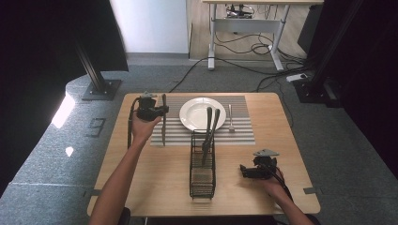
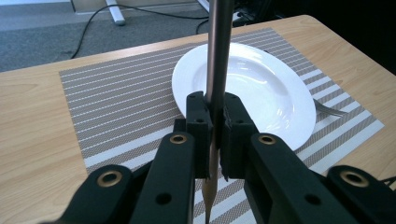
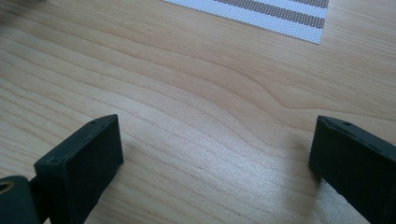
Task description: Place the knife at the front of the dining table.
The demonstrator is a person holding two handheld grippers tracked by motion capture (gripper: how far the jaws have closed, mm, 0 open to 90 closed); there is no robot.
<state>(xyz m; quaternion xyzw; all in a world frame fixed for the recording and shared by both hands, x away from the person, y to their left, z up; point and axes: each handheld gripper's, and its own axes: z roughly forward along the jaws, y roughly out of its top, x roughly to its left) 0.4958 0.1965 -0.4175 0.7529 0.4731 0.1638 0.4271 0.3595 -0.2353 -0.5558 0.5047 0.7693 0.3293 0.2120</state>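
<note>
Two hand-held grippers are at work. The left hand-held gripper point(image 1: 159, 111) pinches a table knife point(image 1: 164, 120) between its closed jaws, holding it over the left edge of the striped placemat point(image 1: 239, 133), just left of the white plate point(image 1: 197, 114). In the left gripper view the knife point(image 2: 218, 56) stands nearly upright between the pads, the thick handle rising above them and the thin blade pointing down toward the mat. The right hand-held gripper point(image 1: 247, 171) rests low over the bare counter point(image 1: 159, 183) at the near right, its jaws spread wide with nothing between them.

I judge the knife to be light, rigid and smooth metal, so it could easily pivot or slide in a two-pad pinch; the grip sits near the junction of handle and blade, which seems a sensible place, close to the balance point. The blade itself would be too thin and slick to hold well.

A fork point(image 1: 230, 118) lies on the mat right of the plate. A black wire cutlery basket point(image 1: 202, 164) stands mid-counter, near the mat's front edge, with two dark-handled utensils point(image 1: 211, 129) leaning in it.

The counter is pale wood grain, level and smooth. Around it lie grey carpet, black frame posts, trailing cables and a white desk farther back.
</note>
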